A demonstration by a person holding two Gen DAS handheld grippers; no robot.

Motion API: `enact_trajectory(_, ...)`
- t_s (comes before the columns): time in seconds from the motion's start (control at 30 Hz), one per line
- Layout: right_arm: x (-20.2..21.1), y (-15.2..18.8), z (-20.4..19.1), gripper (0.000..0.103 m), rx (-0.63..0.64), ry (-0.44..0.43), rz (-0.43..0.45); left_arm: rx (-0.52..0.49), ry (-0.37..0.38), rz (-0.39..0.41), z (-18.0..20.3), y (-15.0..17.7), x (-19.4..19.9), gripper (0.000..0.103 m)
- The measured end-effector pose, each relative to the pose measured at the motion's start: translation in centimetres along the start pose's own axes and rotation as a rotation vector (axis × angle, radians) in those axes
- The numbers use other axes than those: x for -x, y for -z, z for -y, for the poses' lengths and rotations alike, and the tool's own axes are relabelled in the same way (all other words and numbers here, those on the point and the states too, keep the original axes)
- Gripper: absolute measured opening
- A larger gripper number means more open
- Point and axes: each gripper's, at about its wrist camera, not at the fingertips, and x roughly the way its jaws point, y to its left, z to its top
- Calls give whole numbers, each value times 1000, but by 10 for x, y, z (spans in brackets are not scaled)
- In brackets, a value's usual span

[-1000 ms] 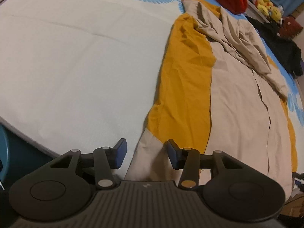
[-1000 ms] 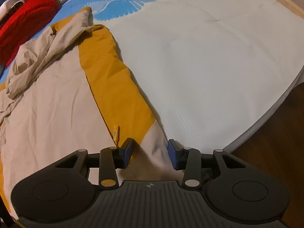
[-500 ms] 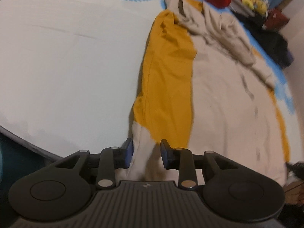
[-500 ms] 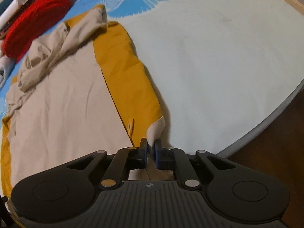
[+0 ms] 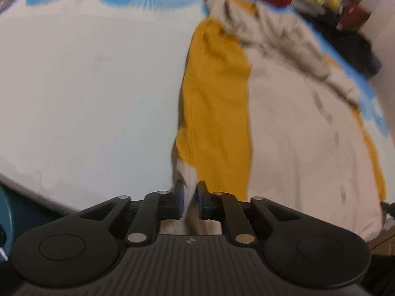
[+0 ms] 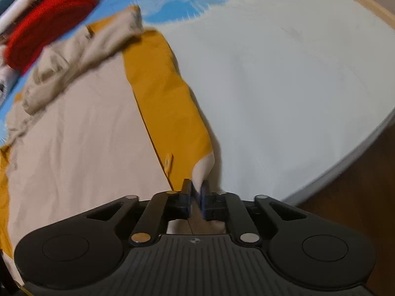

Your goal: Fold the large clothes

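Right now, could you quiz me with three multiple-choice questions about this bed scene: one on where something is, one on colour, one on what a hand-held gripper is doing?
1. Where does the red knitted item lie?
A. at the far end of the bed, beyond the garment
B. on the floor
C. between the fingers

2. What colours is the large garment?
A. green and white
B. beige and mustard yellow
C. all black

3. What is between the fingers of the right hand-held gripper?
A. nothing
B. a toy
C. a beige corner of the garment

Answers: A, it shows past the garment's crumpled top; B, beige middle with yellow side panels; C, cloth sits pinched between the blue pads.
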Motion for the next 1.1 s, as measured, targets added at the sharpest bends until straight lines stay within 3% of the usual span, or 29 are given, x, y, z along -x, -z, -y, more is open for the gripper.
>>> enact_trajectory(0.17,1,3,-7,14,55,28,12,-25,-14,-11,1,1,-6,23)
enact_trajectory(0.3,7,3,-5,5,51,10,32,-39,-14,11,2,3,-1,6)
enact_trajectory(0.47,31,3,-10,1,43,-23,115,-117,1,82,17,4,25,2)
enact_trajectory(0.6,66,12,-17,0,61,-84,224,-205,1,150,32,6,52,2)
enact_trajectory(0.83,131,9,-22,0,77,-213,341,-206,110,281,35,-7,125,1)
enact_trajectory(1.1,230,16,5,0,96,-351,451,-237,206,349,16,-2,222,0)
